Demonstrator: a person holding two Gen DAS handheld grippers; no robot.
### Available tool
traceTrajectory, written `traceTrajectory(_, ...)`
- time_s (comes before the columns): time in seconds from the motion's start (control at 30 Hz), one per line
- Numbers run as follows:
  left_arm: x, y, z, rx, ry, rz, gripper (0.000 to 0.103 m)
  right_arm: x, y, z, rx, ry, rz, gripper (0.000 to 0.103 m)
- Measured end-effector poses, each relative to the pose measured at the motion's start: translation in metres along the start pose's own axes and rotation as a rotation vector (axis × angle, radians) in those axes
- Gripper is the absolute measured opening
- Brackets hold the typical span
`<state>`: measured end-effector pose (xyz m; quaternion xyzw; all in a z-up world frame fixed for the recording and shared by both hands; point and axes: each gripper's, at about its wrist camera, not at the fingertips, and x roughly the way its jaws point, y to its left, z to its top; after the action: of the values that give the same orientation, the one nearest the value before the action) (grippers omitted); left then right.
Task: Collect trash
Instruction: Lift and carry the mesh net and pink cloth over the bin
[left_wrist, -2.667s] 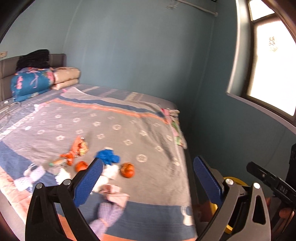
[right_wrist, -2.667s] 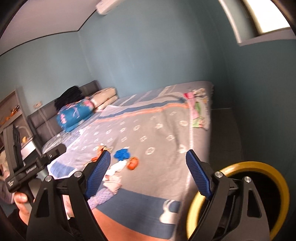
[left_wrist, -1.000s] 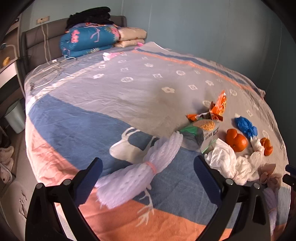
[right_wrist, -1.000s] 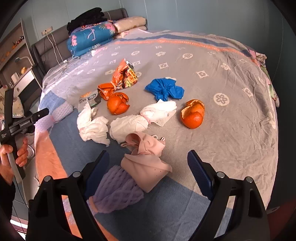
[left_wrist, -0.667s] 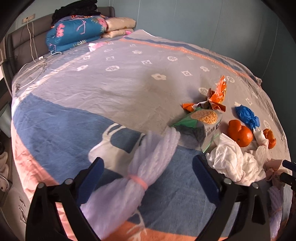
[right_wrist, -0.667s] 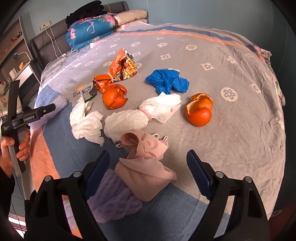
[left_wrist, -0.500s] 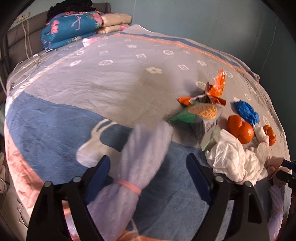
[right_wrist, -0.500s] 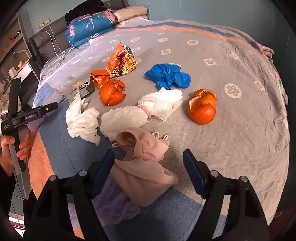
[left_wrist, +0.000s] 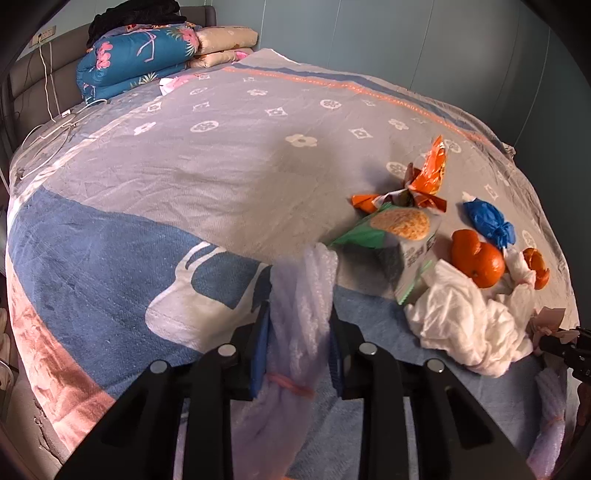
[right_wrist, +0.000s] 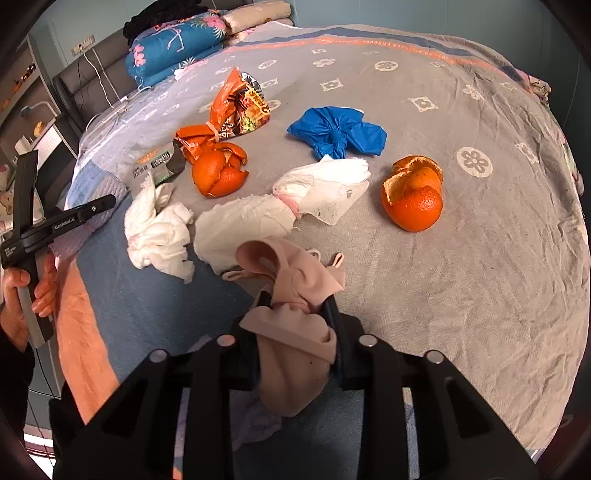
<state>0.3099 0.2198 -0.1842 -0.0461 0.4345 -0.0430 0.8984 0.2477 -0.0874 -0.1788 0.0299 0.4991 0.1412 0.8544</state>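
Trash lies on a grey and blue bedspread. In the left wrist view my left gripper is closing, its blue pads pressing both sides of a white foam net tied with a pink band. In the right wrist view my right gripper is closing, pinching a pink cloth bundle. Beyond it lie a crumpled tissue, a tied white paper, two orange peels, a knotted blue bag and an orange snack wrapper. A green and white packet lies beside the foam net.
Folded quilts and pillows are stacked at the headboard, with white cables nearby. A second foam net lies near the bed's front edge. A hand holds the other gripper's handle at the left of the right wrist view.
Both grippers came down closer to the bed. Their jaws went from wide apart to closed, the left on the foam net and the right on the pink cloth bundle.
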Motion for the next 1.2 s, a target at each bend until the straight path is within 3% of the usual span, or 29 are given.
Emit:
traceTrajectory(0.7,-0.116,-0.011,-0.017,-0.078,-0.163,-0.064,0.025,-0.099,0.012,-0.001,-0.005,-0.171,0.059,0.023)
traceTrajectory(1.2,-0.213,-0.085,-0.038,-0.029,-0.299,-0.075,0.025,-0.185,0.008,-0.038,-0.017,-0.26,0.089,0.023)
